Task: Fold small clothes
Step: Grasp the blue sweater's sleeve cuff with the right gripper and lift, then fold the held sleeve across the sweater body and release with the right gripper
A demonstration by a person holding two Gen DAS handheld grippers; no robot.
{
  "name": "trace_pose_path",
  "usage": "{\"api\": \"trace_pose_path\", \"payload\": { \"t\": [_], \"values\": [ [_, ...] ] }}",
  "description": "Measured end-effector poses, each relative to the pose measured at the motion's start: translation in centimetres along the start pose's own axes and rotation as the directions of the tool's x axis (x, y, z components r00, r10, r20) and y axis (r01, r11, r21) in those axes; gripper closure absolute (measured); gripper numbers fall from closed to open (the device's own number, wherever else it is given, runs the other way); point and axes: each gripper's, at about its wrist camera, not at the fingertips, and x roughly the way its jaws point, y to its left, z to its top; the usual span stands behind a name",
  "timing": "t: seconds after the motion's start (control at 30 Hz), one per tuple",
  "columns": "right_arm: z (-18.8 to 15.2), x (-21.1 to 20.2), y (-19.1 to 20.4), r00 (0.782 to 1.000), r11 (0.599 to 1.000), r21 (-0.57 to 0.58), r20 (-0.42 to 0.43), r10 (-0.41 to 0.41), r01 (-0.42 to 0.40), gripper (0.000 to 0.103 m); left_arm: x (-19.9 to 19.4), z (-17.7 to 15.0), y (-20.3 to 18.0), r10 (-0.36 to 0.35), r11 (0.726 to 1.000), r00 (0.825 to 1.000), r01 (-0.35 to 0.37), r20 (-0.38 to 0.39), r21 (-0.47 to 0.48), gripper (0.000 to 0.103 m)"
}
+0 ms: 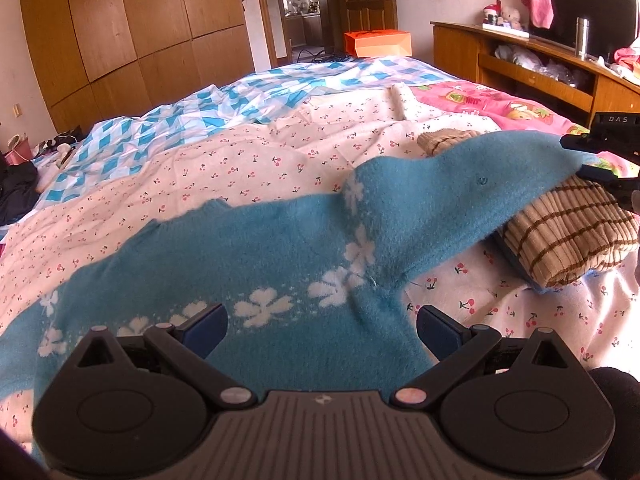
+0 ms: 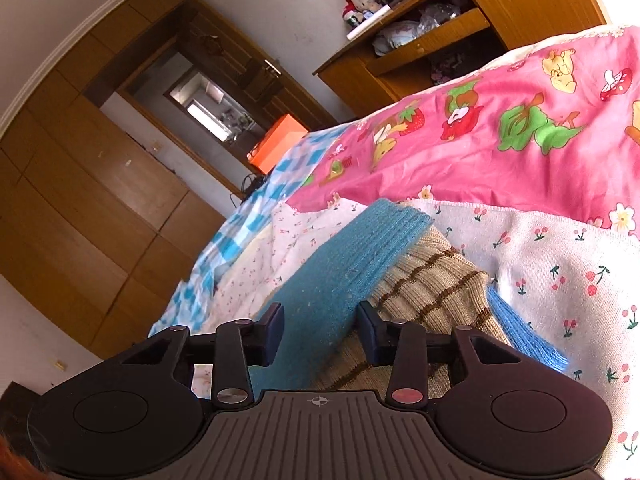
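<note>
While the blue sweater [image 1: 280,248] lies spread on the bed [image 1: 240,152], the right hand-held gripper [image 2: 320,330] pinches its raised sleeve [image 2: 332,280] over a striped beige garment [image 2: 436,284]; the left hand-held gripper [image 1: 322,330] hovers, fingers apart.

Orange box [image 1: 377,43], wooden wardrobe [image 1: 120,28]

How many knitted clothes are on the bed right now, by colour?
Blue sweater with white flowers: 1
Tan striped knit, folded: 1
Light blue knit under the tan one: 1
Total: 3
</note>
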Motion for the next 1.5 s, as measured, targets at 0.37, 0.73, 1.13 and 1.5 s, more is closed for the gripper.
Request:
{"api": "trace_pose_path", "payload": {
  "t": [0.37,0.73,1.13,1.5],
  "values": [
    [0.5,-0.4,3.7,1.000,0.998,-0.052,0.016,0.021,-0.021,0.092,-1.2,-1.7,2.6,0.000,0.998,1.000,0.000,-0.002,-0.064,0.000],
    [-8.5,0.5,22.7,0.924,0.881,-0.302,-0.239,0.298,-0.363,0.095,-2.6,-6.0,11.0,0.054,0.967,0.999,-0.053,-0.007,-0.247,0.000],
    [-32.3,6.1,38.1,0.723,0.638,-0.465,-0.656,0.217,-0.614,0.103,-4.6,-12.8,20.9,0.231,0.881,0.972,-0.228,-0.044,-0.415,0.000],
    [-38.6,7.1,37.0,0.691,0.508,-0.587,-0.723,0.021,-0.630,0.095,-4.5,-14.6,23.8,0.222,0.813,0.975,-0.197,-0.022,-0.548,0.000]
  ]
}}
